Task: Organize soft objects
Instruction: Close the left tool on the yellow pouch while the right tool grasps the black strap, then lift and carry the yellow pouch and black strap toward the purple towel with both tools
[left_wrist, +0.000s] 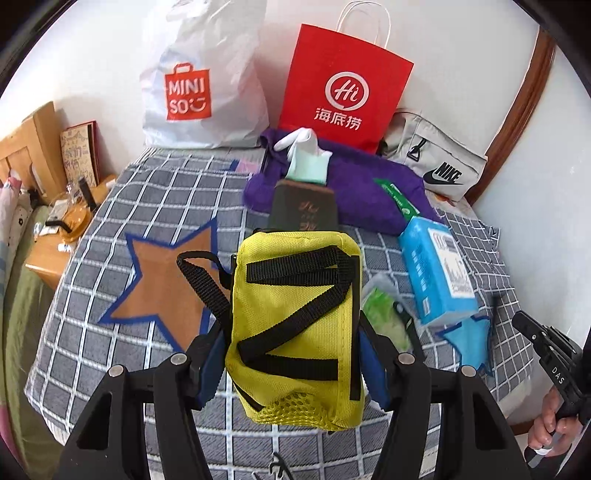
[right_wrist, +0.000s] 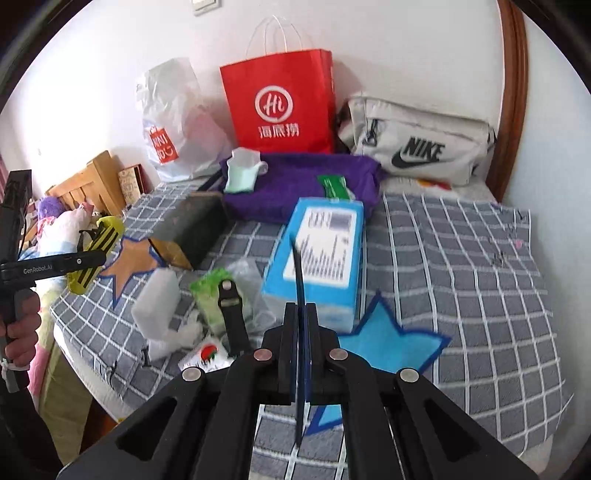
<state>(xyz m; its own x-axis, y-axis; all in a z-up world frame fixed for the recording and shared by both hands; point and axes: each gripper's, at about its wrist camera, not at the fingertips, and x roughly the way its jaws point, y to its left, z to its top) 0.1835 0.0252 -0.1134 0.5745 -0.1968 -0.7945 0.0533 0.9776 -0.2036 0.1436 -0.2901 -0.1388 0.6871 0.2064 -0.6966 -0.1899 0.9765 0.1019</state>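
Left wrist view: left gripper (left_wrist: 295, 354) is pinching the yellow pouch (left_wrist: 295, 325) above the bed (left_wrist: 110, 354).
Right gripper (right_wrist: 301, 354), fingers pressed together, is clamping a thin black strap (right_wrist: 298, 266), likely clearing it.

one yellow pouch (left_wrist: 295, 314), one red paper bag (right_wrist: 280, 103), one blue tissue pack (right_wrist: 317, 254), two star patches (left_wrist: 166, 280)

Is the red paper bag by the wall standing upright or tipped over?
Upright. The red paper bag stands on its base against the wall, its white handles pointing up above the rim.
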